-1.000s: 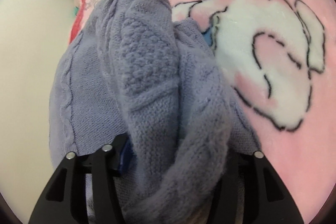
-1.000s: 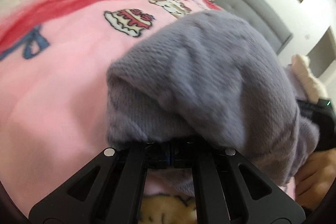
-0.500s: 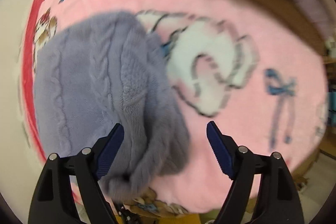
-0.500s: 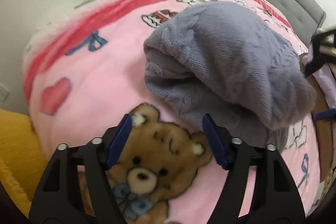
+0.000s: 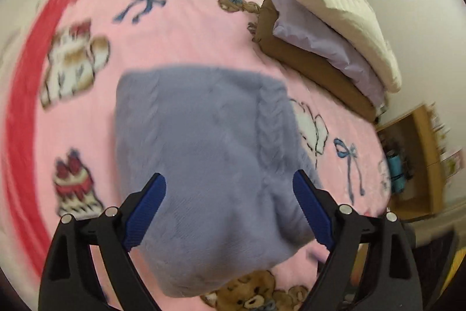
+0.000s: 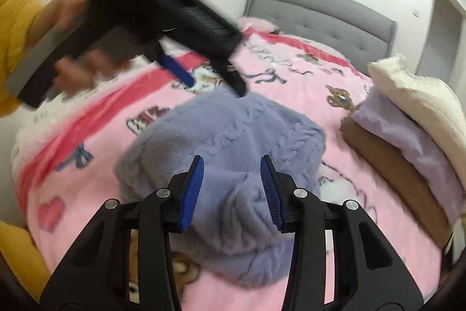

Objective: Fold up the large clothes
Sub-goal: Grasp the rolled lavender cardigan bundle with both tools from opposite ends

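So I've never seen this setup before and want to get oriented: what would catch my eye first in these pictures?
The folded grey-blue knit sweater lies in a soft bundle mid-bed on a loud pink cartoon blanket with bears and bows. Both grippers hang open above it: the left gripper wide, the right gripper narrower. Beyond it to the right, a stack of folded clothes sits by the blanket's edge.

Folded grey-blue sweater (image 5: 209,153) on pink blanket (image 5: 186,19), beneath wide-spread left gripper (image 5: 230,191).

Left hand-held gripper (image 6: 215,83) motion-blurred; sweater (image 5: 209,165) near edge blurred.
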The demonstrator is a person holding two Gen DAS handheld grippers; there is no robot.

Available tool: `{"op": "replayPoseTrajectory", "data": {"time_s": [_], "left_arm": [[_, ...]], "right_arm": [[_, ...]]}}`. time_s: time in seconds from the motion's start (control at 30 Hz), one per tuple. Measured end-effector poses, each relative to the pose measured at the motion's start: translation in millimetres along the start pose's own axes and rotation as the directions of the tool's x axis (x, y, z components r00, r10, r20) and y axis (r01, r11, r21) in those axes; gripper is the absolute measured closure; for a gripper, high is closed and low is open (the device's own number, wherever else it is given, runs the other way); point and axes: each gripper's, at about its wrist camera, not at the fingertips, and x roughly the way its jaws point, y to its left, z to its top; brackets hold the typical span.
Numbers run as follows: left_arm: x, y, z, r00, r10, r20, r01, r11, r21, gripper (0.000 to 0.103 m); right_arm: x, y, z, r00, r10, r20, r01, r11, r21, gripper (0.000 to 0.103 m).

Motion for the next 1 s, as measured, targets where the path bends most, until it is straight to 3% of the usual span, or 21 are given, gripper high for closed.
{"op": "replayPoseTrajectory", "data": {"time_s": [0.07, 0.13, 0.23, 0.33, 0.43, 0.5, 0.63, 0.73, 0.8, 0.87, 0.93, 1.0], "left_arm": [[7.4, 16.0, -16.3, 0.999, -0.046, -0.004, 0.046, 0.998, -0.037, 0.016], [17.1, 23.0, -30.5, 0.999, -0.053, 0.011, 0.054, 0.998, -0.032, 0.016], [18.1, 18.8, -42.1, 0.998, -0.04, 0.053, 0.039, 0.999, 0.025, 0.016], [28.0, 21.2, -45.7, 0.998, -0.049, 0.042, 0.048, 0.999, 0.024, 0.016], [42.2, 17.5, -51.0, 1.0, 0.0, 0.03, -0.001, 0.998, 0.056, 0.014], [50.6, 15.1, -55.6, 0.999, 0.032, 0.023, -0.034, 0.996, 0.083, 0.014], [59.1, 18.2, -60.6, 0.999, 0.044, 0.026, -0.046, 0.997, 0.059, 0.013], [61.8, 18.6, -56.4, 0.999, 0.041, 0.017, -0.042, 0.998, 0.046, 0.007], [57.4, 12.9, -52.3, 0.999, 0.053, 0.01, -0.054, 0.996, 0.065, 0.006], [44.1, 8.3, -48.2, 0.999, 0.051, 0.015, -0.053, 0.994, 0.095, 0.006], [20.5, 12.4, -42.9, 0.999, 0.023, 0.042, -0.027, 0.995, 0.091, 0.006], [2.3, 25.8, -36.8, 0.997, 0.018, 0.076, -0.023, 0.998, 0.062, 0.005]], "right_arm": [[16.9, 3.9, -6.5, 0.999, 0.011, -0.053, -0.013, 0.999, -0.051, 0.082], [32.1, 6.8, -18.6, 0.994, -0.034, -0.103, 0.024, 0.995, -0.1, 0.088], [41.3, 3.2, -38.1, 0.978, -0.146, -0.149, 0.126, 0.983, -0.136, 0.09], [49.5, -6.4, -57.7, 0.946, -0.23, -0.23, 0.208, 0.971, -0.116, 0.09], [56.6, -2.7, -69.1, 0.941, -0.215, -0.26, 0.194, 0.975, -0.105, 0.09], [68.9, 5.0, -79.9, 0.922, -0.228, -0.313, 0.196, 0.972, -0.132, 0.09], [77.3, 2.8, -97.7, 0.911, -0.23, -0.341, 0.224, 0.973, -0.058, 0.09], [81.2, 4.6, -95.6, 0.904, -0.247, -0.35, 0.24, 0.969, -0.065, 0.09], [80.3, 1.3, -91.2, 0.908, -0.215, -0.36, 0.215, 0.976, -0.042, 0.088], [71.5, -17.6, -79.9, 0.926, -0.121, -0.359, 0.151, 0.987, 0.057, 0.086], [55.0, -36.5, -67.5, 0.944, -0.042, -0.329, 0.107, 0.977, 0.183, 0.078], [38.3, -49.9, -58.2, 0.955, -0.048, -0.294, 0.131, 0.954, 0.27, 0.018]]}}
